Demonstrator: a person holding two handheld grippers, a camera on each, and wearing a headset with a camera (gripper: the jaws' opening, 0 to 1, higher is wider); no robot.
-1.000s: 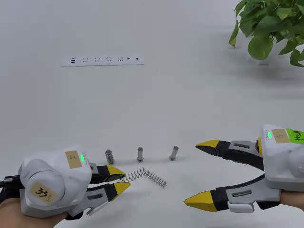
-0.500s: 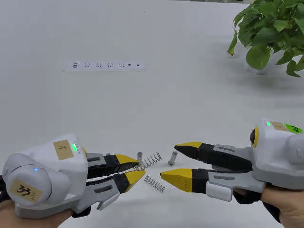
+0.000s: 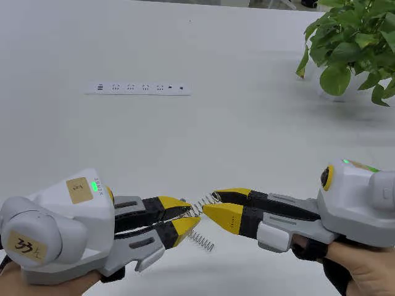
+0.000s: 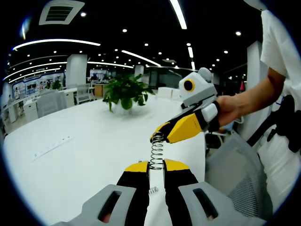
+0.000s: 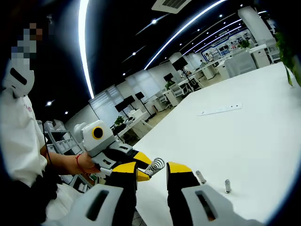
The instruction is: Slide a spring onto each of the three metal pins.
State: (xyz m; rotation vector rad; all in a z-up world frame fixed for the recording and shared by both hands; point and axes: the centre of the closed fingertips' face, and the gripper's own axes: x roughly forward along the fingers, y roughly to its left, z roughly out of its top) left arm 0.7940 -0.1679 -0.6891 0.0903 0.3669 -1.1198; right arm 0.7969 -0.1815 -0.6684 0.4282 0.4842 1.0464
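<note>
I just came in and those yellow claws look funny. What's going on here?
A person works at a white table with a tool in each hand. The left hand-held gripper is shut on one end of a spring, held up off the table. The right hand-held gripper has its jaws around the other end; whether they grip, I cannot tell. A second spring lies on the table below, and two metal pins stand nearby.

power strip (image 3: 137, 89) far side | plant (image 3: 352, 43) right corner | white table (image 3: 247, 135)

Right claw (image 5: 153, 168) seemingly pinches spring (image 5: 154, 165) beside two pins (image 5: 201, 177).
</note>
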